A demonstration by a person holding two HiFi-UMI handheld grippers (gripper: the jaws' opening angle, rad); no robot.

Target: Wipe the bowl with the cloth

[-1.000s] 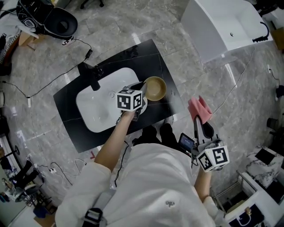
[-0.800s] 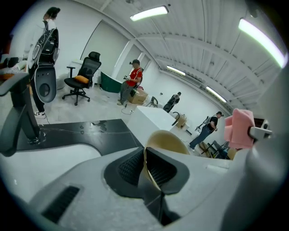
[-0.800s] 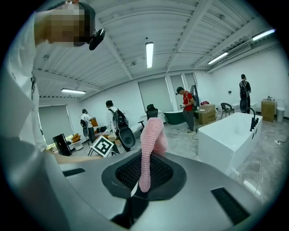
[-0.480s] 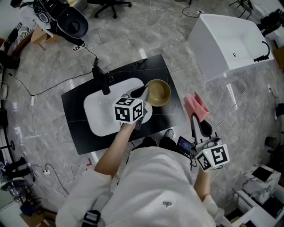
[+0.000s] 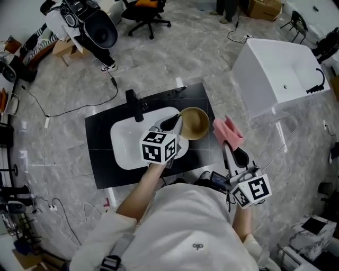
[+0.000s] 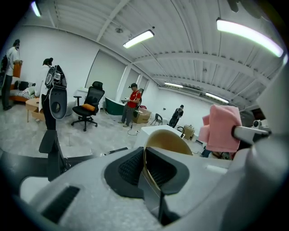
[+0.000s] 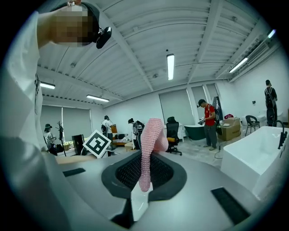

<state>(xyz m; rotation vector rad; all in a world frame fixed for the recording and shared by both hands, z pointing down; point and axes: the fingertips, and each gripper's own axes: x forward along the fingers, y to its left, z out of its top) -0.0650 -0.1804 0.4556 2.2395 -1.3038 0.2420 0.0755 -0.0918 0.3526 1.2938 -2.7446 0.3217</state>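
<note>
In the head view my left gripper [image 5: 177, 123] is shut on the rim of a tan bowl [image 5: 195, 123] and holds it up above the black counter [image 5: 100, 159]. The left gripper view shows the bowl's thin rim [image 6: 165, 137] clamped between the jaws, the bowl tilted on edge. To the bowl's right, my right gripper [image 5: 226, 146] is shut on a pink cloth [image 5: 228, 133]. In the right gripper view the cloth [image 7: 149, 144] stands up between the pads. Cloth and bowl are close together but apart.
A white sink basin [image 5: 132, 143] with a black tap [image 5: 133, 106] sits in the counter under the bowl. A white bathtub [image 5: 280, 74] stands at the right. Cables, an office chair [image 5: 143, 10] and several people are farther off on the grey floor.
Both grippers have risen. The bowl has come up off the counter edge in my left gripper, and the pink cloth has moved left, closer to the bowl.
</note>
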